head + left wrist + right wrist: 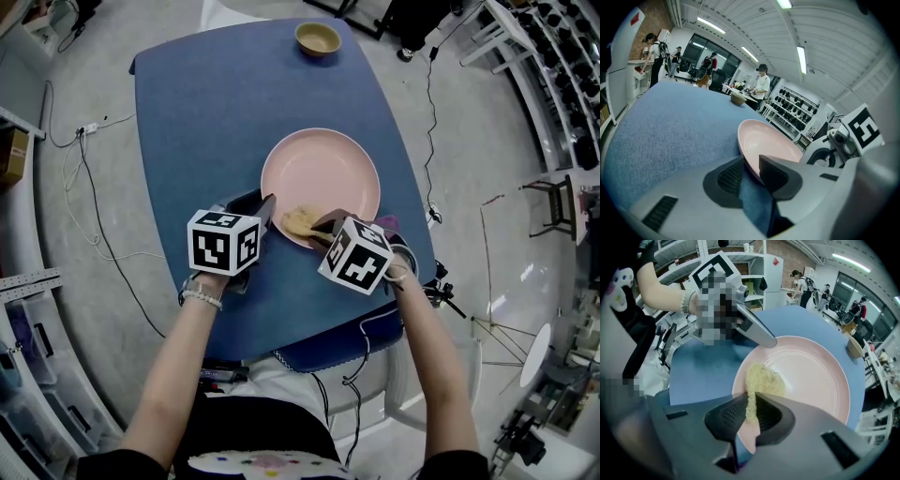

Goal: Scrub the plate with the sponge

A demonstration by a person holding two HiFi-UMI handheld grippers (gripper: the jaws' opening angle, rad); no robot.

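Clamps the plate, mid-tabletop, by its 8 o'clock rim in the left tool. Pinches the sponge in the right tool, pressed near 7 o'clock. Risks levering the plate loose by scrubbing hard.

Bright, even light comes from the ceiling strips over me — shadows on the table are faint and soft-edged. The plate is lit flat and pale. All 3 views bow hard at their edges, corners going black — my jaws, closest in, look slightly soft.
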